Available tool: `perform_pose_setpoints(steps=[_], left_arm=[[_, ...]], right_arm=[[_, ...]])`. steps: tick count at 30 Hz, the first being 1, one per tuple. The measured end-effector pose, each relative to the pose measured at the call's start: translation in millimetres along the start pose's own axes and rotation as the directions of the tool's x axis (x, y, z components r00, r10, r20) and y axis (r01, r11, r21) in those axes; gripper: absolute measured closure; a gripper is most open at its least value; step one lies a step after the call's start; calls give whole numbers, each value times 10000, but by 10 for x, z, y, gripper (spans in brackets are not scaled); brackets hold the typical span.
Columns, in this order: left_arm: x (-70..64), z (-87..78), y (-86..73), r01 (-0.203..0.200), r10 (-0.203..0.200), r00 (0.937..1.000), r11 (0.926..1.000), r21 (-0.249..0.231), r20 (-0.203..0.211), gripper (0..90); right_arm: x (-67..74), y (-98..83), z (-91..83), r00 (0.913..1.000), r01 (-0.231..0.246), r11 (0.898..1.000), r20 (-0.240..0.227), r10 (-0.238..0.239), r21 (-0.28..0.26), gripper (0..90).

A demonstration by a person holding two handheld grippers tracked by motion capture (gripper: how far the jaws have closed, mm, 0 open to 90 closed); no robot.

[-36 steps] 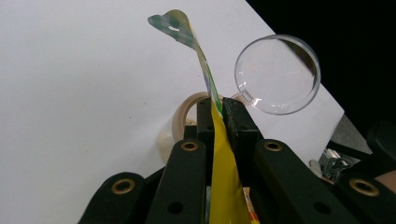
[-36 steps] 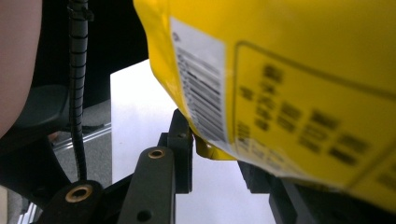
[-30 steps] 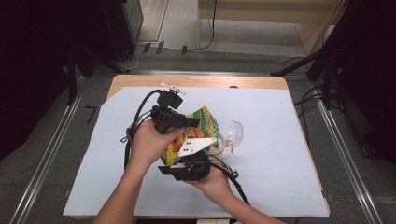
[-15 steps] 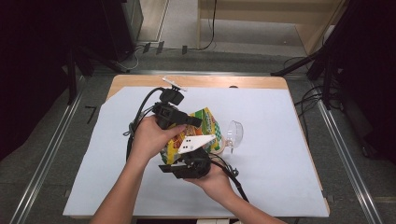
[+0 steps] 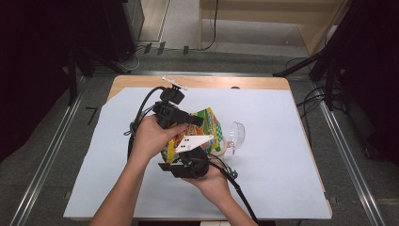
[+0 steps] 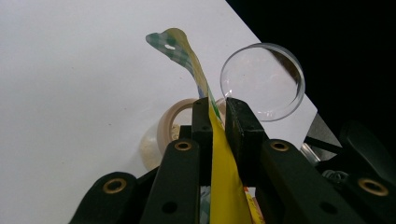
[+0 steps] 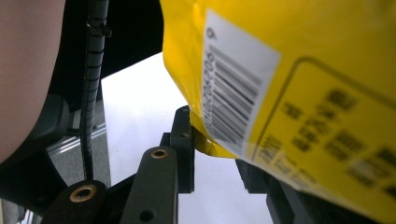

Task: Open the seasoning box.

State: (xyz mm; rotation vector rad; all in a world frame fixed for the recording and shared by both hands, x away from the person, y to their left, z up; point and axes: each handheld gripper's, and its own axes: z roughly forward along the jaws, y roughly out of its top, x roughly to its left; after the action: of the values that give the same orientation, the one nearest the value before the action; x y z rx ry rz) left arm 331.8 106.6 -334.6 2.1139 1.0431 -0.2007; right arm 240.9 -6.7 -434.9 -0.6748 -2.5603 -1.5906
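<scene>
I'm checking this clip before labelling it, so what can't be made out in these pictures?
- Yellow printed snack bag: high view, hands and both claws cover most of it; its print is too small.
- Bag's black text: right claw view, blurred.
- Round tan-rimmed container: left claw view, the left claw and bag hide most; contents unclear.
- Clear round plastic lid: resting or leaning, unclear.

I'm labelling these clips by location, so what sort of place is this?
Probably a lab or recording studio, not a home: a wooden table under a white sheet, floor rails beside it, cables across the floor, and dark stands around. A snack bag is handled there.
</scene>
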Motion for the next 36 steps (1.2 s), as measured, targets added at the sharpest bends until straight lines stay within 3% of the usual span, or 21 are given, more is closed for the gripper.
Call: perform_pose_setpoints(steps=[11,24,36], left_arm=[[-46,16,13,-243,243,9997,9997,-30,26,835],[-53,-21,17,-271,269,9995,9996,-101,-149,834],[-40,-45,18,-257,254,9996,9995,-204,-149,834]], right_arm=[[32,-26,-13,9991,-103,9998,399,110,-186,719],[44,9,5,9987,-366,9990,347,375,-250,716],[48,35,7,9987,-194,9997,469,201,-148,716]])
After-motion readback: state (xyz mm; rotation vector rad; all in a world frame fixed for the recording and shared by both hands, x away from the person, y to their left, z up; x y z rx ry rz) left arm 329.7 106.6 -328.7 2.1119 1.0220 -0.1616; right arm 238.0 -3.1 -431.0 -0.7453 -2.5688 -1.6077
